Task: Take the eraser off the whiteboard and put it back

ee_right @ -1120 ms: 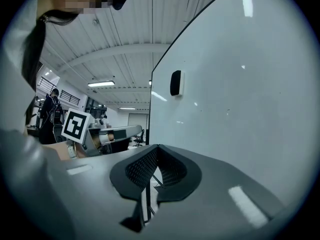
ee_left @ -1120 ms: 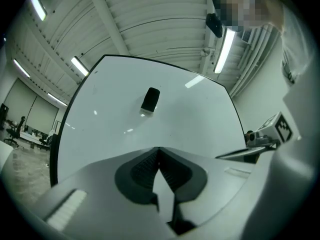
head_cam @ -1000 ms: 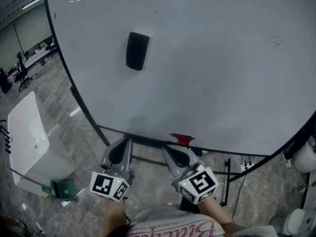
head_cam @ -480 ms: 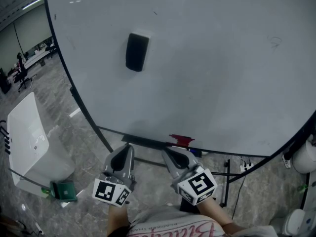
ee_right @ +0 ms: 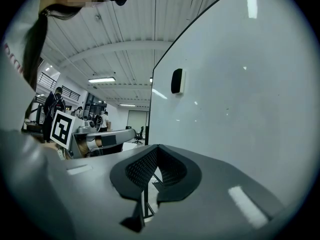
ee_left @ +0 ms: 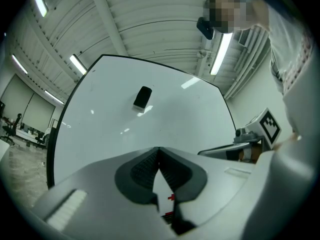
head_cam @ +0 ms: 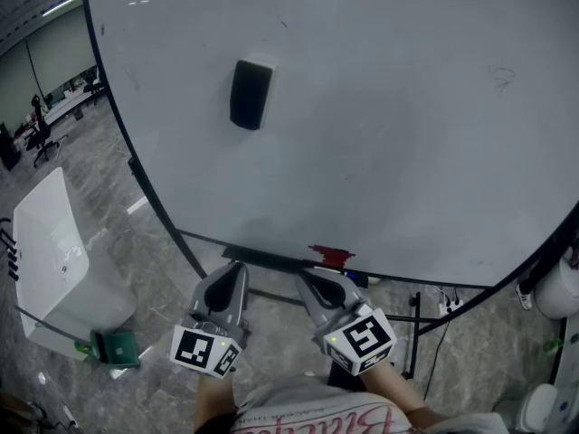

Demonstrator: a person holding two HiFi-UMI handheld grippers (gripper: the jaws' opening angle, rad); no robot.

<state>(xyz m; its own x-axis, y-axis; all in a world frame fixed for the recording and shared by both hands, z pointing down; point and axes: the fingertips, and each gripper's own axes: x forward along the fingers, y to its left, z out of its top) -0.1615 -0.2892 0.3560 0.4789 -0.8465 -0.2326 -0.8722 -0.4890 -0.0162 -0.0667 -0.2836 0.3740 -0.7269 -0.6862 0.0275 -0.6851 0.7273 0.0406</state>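
Big white whiteboard w/ black frame (head_cam: 389, 125) fills most of the head view, standing over grey marbled floor (head_cam: 154, 269). White boxy unit (head_cam: 54, 260) sits on the floor at left, apart from the board.

Left tool (head_cam: 230, 271) and right tool (head_cam: 306, 278) are held side by side near the person, just below the board's bottom edge. Both point toward the board w/o touching it. Left tool: jaws together, tips meeting, nothing btwn them. Right tool: same, jaws closed tip to tip, empty.

Black rectangular eraser (head_cam: 251, 94) is stuck upright on the board's upper left area, farther and higher than both tools and well apart from them. Both tool views show it as a small dark block on the white surface.

Small red object (head_cam: 333, 257) lies at the board's bottom rail, just beyond the right tool. Small green item (head_cam: 118, 347) lies on the floor by the white unit's near corner.
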